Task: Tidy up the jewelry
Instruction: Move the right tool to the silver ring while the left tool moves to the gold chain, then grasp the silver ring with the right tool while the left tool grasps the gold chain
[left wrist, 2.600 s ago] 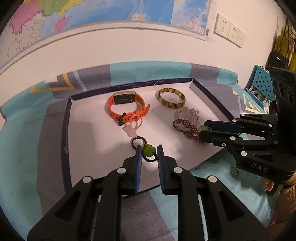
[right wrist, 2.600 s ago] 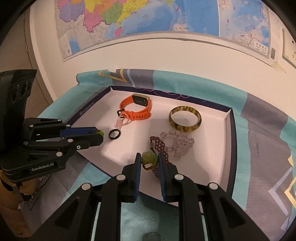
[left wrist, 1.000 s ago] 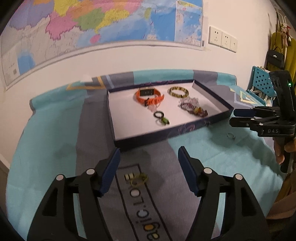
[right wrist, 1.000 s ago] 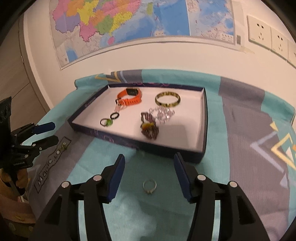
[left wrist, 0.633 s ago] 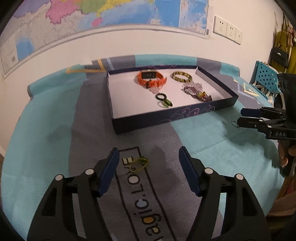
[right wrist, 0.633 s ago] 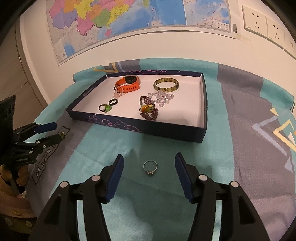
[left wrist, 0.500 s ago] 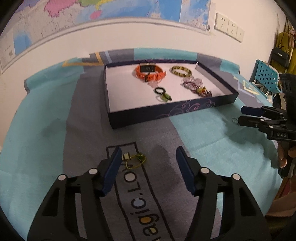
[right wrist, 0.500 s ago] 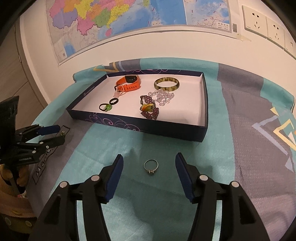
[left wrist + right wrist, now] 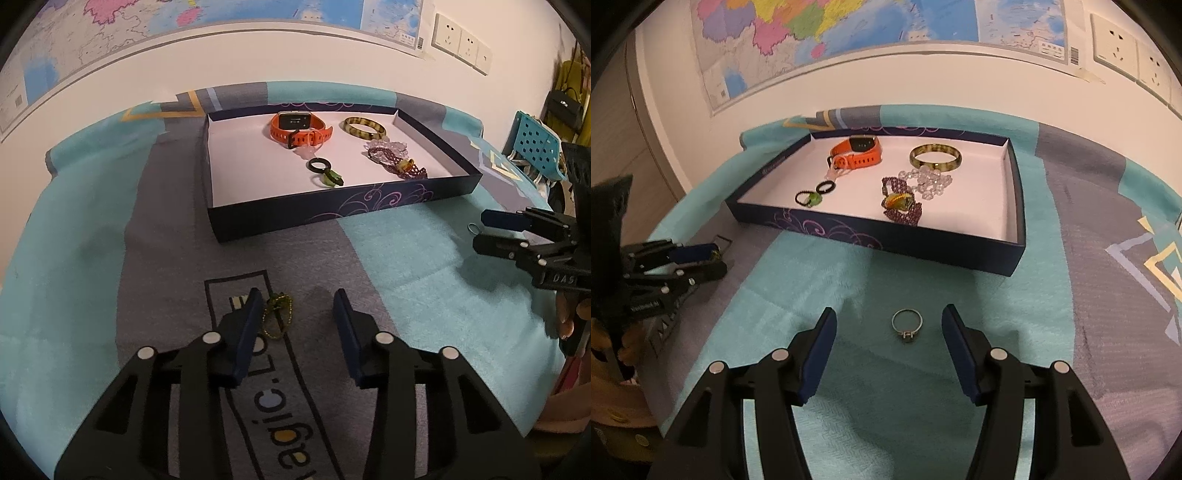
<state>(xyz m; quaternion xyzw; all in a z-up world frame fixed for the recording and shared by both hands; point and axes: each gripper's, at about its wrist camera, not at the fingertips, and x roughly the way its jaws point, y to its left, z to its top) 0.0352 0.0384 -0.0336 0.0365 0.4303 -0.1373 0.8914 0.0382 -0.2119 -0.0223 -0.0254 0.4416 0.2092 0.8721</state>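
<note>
Wall: white, with a map (image 9: 849, 33) and sockets (image 9: 460, 44) above the tray.
Cloth (image 9: 827, 288): teal and grey, spread under the tray.
Tray (image 9: 332, 214): dark blue box with a white floor, holding most of the jewelry.
Left gripper (image 9: 297, 314): in front of the tray's left corner, low over the cloth, jaws spread wide, nothing held.
Right gripper (image 9: 888, 328): in front of the tray's right half, jaws spread wide, nothing held.
Watch (image 9: 299, 127): orange, at the tray's back.
Bangle (image 9: 364, 127): amber, at the tray's back, right of the watch.
Bracelets (image 9: 910, 192): a purple and a clear one, touching, mid-tray, in front of the bangle.
Black ring (image 9: 319, 165): inside the tray, in front of the watch, a green-stone ring (image 9: 330, 179) just beside it.
Chain (image 9: 279, 314): greenish, outside the tray on the cloth, just beside the left gripper's left finger.
Silver ring (image 9: 907, 323): outside the tray on the cloth, between the right gripper's fingers, touching neither.
</note>
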